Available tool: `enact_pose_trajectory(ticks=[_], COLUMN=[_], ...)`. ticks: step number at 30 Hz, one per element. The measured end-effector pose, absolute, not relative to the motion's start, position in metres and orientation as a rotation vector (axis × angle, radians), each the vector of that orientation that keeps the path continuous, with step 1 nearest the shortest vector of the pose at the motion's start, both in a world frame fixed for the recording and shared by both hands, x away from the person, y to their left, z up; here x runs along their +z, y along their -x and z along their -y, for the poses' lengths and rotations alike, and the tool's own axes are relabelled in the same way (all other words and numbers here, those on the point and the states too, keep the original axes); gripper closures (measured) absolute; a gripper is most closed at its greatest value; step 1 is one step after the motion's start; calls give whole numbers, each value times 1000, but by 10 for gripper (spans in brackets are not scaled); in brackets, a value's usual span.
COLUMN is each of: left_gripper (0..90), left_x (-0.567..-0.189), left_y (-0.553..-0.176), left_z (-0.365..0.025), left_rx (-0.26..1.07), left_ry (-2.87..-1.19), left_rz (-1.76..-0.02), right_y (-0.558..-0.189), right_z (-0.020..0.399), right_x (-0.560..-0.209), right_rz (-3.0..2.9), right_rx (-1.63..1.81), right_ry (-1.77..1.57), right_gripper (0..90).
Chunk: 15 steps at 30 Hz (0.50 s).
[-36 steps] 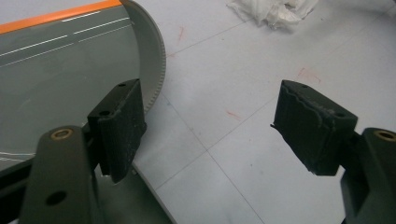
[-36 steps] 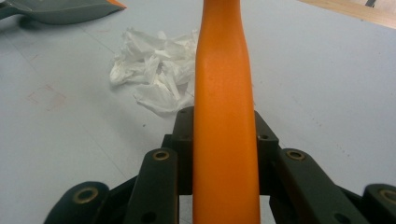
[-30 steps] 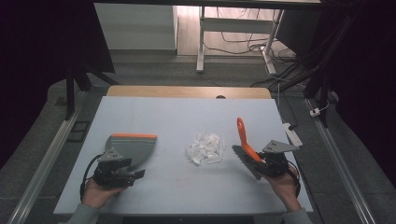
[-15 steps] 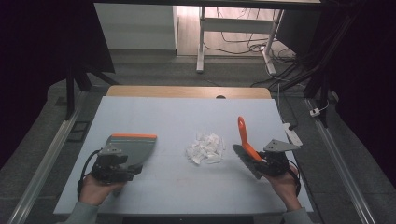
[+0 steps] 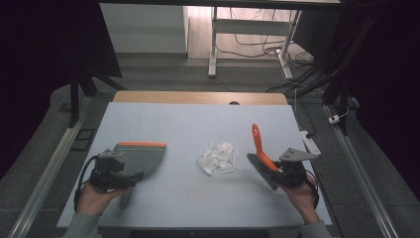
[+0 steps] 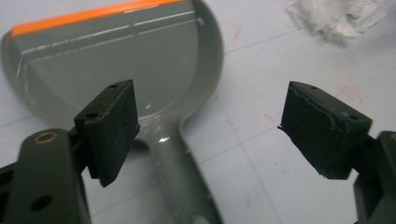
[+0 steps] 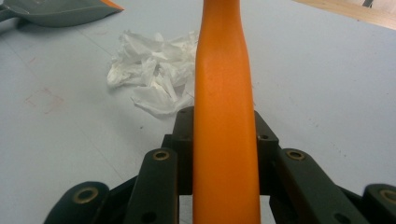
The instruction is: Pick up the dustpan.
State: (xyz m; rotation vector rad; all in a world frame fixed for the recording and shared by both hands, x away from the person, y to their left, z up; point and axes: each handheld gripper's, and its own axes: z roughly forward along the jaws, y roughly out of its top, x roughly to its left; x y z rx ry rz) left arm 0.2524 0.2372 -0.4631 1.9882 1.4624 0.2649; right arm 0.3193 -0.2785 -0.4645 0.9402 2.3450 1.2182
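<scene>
A grey dustpan (image 5: 141, 156) with an orange lip lies flat on the pale blue table (image 5: 198, 119) at the left. My left gripper (image 5: 124, 174) hovers over its handle (image 6: 182, 177). The jaws have just been opening and stand wide, touching nothing (image 6: 210, 107). At the right, my right gripper (image 5: 277, 171) is shut on the orange handle of a hand brush (image 5: 257, 141), which points away from me (image 7: 224, 93). Its dark bristles (image 5: 260, 171) hang to the left. A heap of crumpled white paper scraps (image 5: 218, 157) lies between dustpan and brush.
A wooden strip (image 5: 198, 96) runs along the table's far edge. Metal rails (image 5: 54, 163) flank both sides. A white power strip (image 5: 309, 144) lies off the right edge. White desk legs (image 5: 214, 44) and cables stand on the floor beyond.
My left gripper has lifted a little above the dustpan's handle and its jaws stand wider apart. The dustpan, the paper and the right gripper with the brush have stayed put.
</scene>
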Motion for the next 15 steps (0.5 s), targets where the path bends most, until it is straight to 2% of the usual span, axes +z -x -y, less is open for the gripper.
enact_pose_trajectory(ticks=[15], left_gripper=[146], left_x=[-477], left_y=[-253], left_z=[-255], left_rx=[127], left_ry=[-1970], left_rz=[-1625], right_y=[-319], right_z=[277], right_x=[-466], right_rz=[-2355], right_rx=[1204], right_ry=[-941], right_gripper=[705])
